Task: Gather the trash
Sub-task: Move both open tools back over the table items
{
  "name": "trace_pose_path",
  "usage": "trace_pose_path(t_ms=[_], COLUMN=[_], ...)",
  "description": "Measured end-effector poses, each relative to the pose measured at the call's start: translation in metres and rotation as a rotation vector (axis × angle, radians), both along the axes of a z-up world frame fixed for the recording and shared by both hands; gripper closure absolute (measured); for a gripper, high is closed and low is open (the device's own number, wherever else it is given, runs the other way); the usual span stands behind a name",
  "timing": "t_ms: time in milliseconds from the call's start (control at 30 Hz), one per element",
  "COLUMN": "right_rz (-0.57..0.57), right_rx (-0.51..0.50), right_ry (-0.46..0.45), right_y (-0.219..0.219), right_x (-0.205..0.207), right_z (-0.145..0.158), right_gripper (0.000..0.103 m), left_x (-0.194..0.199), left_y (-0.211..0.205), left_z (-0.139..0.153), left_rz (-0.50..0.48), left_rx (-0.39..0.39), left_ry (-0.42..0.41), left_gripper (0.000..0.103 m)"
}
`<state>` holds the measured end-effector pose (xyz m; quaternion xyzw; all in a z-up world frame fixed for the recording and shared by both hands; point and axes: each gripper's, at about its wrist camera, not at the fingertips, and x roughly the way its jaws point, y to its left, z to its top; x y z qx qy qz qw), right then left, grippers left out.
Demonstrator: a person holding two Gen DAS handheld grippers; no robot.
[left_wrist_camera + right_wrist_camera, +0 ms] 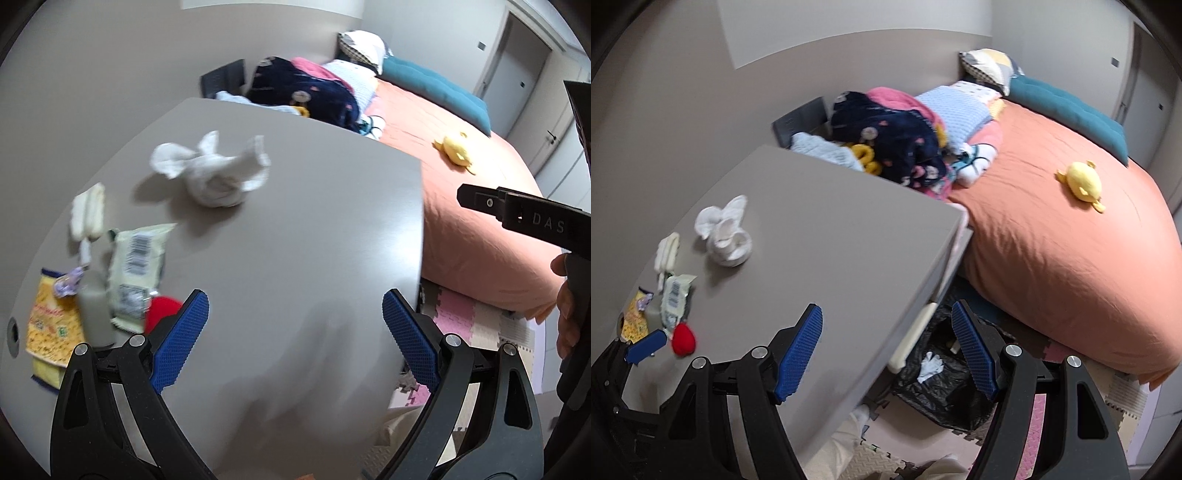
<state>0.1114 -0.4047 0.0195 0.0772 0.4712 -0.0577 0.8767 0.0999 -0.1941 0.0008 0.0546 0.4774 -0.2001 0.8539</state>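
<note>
Trash lies on a grey table (295,229): a crumpled white tissue (214,173), a pale green wrapper (138,266), a yellow packet (48,325), a small white bottle (94,310) and a red piece (162,314). My left gripper (295,339) hovers open over the bare tabletop, holding nothing. My right gripper (886,358) is open and empty above the table's right edge. Below it on the floor a black trash bag (934,387) holds a white tissue (929,363). The right wrist view also shows the crumpled tissue (726,232) and the red piece (683,339).
A bed with an orange cover (1052,240) stands right of the table, with a yellow plush toy (1082,184) and piled clothes (894,136) on it. Foam mats (1123,402) cover the floor. A long white item (86,212) lies at the table's left.
</note>
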Motion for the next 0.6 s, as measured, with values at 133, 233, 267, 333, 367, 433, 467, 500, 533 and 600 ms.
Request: trace_pose_path(t_ms=[133,233,267,333,367,433,467,500,533,600], right_rz=[0.033,0.060,0.067,0.089,0.100,0.117,0.125,0.139,0.148,0.169], right_rx=[0.010,0.012,0.013,0.017,0.018,0.017,0.017,0.018,0.019,0.026], right_ry=[0.004,0.009,0.010,0.016,0.019,0.023,0.026,0.031,0.033,0.040], right_y=[0.023,0.041,0.046,0.059,0.066,0.079,0.085,0.094,0.099,0.114], right_x=[0.005,0.007,0.007,0.009,0.011,0.012,0.013,0.014,0.015,0.017], right_z=[-0.003,-0.005,-0.005,-0.008,-0.009,-0.011,-0.012,-0.014,-0.015,-0.019], right_gripper=[0.030,0.030,0.030,0.030,0.030,0.030,0.030,0.030,0.030,0.030], left_x=[0.000,-0.001,0.000,0.001,0.001,0.002,0.003,0.004,0.005,0.006], left_y=[0.026,0.045,0.052,0.064,0.069,0.082,0.089,0.097,0.105,0.119], left_z=[0.001,0.002,0.002,0.003,0.003,0.003,0.003,0.003,0.002,0.001], left_rz=[0.030,0.054,0.063,0.077,0.082,0.100,0.107,0.119,0.131,0.150], left_rx=[-0.003,-0.004,-0.005,-0.004,-0.001,0.006,0.007,0.010,0.010,0.009], left_ry=[-0.007,-0.013,-0.014,-0.017,-0.018,-0.025,-0.027,-0.028,-0.028,-0.025], left_gripper=[0.011,0.011,0.011,0.011,0.011,0.011,0.011,0.011,0.011,0.011])
